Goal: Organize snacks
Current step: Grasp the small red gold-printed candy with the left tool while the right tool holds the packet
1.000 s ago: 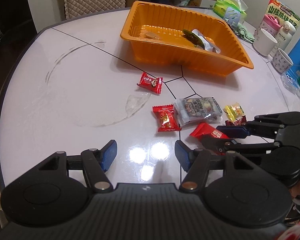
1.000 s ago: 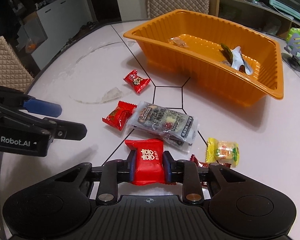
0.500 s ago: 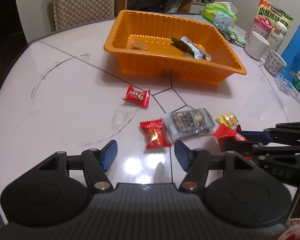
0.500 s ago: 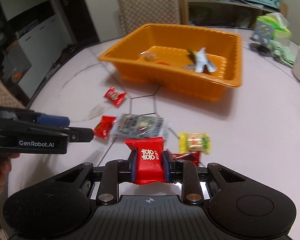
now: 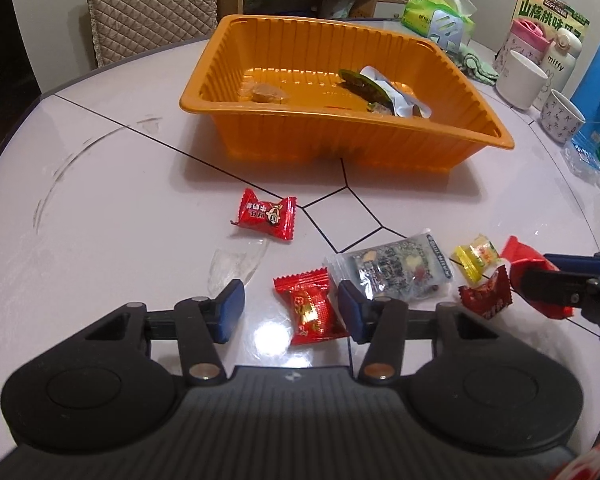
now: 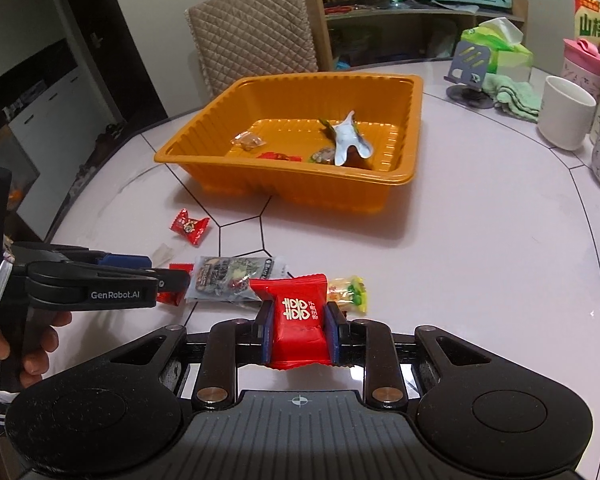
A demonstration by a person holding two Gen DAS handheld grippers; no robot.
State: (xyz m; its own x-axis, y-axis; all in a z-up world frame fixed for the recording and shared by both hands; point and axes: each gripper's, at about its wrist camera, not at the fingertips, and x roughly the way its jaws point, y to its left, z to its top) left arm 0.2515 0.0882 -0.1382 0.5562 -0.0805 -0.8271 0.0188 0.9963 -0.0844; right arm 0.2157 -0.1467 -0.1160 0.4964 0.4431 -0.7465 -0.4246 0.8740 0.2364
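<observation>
White table (image 6: 480,264); right gripper (image 6: 299,334) clamping red candy (image 6: 299,322), left gripper (image 5: 291,312) gaping. Risk: slick wrapper slipping before orange tray (image 6: 410,178) at 12 o'clock.

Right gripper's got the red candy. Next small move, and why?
Probably carry it forward over the orange tray and release. The right gripper is shut on the red candy, lifted off the table, and the tray ahead already holds a few snacks.

The right gripper (image 6: 298,330), clamped on the red double-happiness candy (image 6: 298,320), now sits higher above the tabletop (image 6: 480,248) than a second ago. The left gripper (image 5: 290,312), jaws apart, has advanced over the red foil candy (image 5: 312,312), previously well ahead of it.
</observation>
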